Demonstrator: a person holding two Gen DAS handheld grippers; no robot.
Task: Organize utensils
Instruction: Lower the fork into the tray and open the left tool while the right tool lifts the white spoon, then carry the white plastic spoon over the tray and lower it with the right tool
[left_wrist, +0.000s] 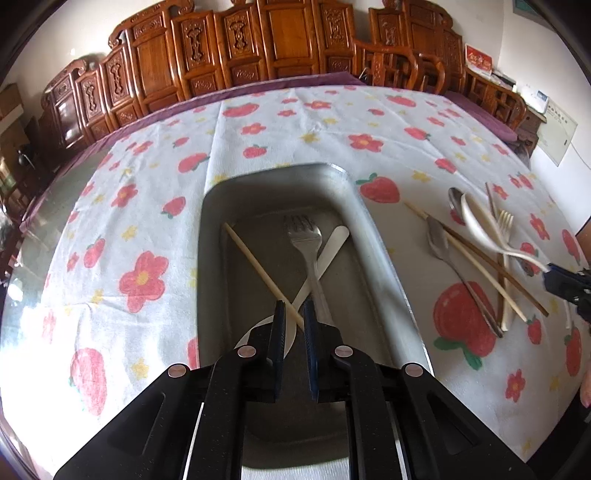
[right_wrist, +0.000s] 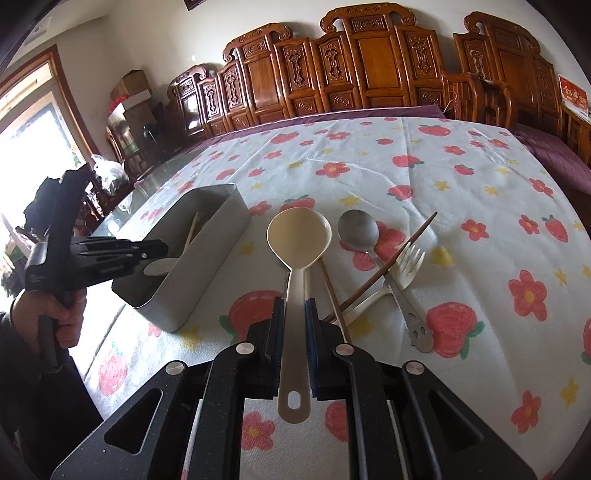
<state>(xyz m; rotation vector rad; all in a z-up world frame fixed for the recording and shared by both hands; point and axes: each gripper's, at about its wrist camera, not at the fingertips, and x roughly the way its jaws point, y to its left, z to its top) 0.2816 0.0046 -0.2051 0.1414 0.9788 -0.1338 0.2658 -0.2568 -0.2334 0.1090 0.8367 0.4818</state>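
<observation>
my right gripper (right_wrist: 294, 308) is clenched on the handle of a cream ladle-shaped spoon (right_wrist: 298, 236), both pads pressing its shaft, the round bowl sticking out ahead over the cloth and the end with the hanging hole lying back between the fingers. just past it on the strawberry tablecloth (right_wrist: 461, 177) lies the loose pile: a steel spoon (right_wrist: 357, 229), a pale plastic fork (right_wrist: 408, 264) crossing it, a dark brown chopstick (right_wrist: 402, 253) slanting over both, and a light chopstick (right_wrist: 334, 299) beside my right finger. a flat steel handle end with cut-outs (right_wrist: 421, 338) rests nearest me on the right of the pile. to the left stands the grey metal tray (right_wrist: 207, 273), and my left gripper (left_wrist: 294, 314) hangs over its near end, held in a hand (right_wrist: 64, 317) with a dark sleeve. from the left wrist view its jaws are drawn nearly together with nothing between them that i can see. below them, inside the tray (left_wrist: 373, 236), i see 1 steel fork (left_wrist: 304, 240), 1 white spoon (left_wrist: 325, 254) lying handle away from me, and 1 light chopstick (left_wrist: 255, 266) crossing the spoon diagonally. carved wooden chairs (left_wrist: 236, 48) line the far side of the table.
</observation>
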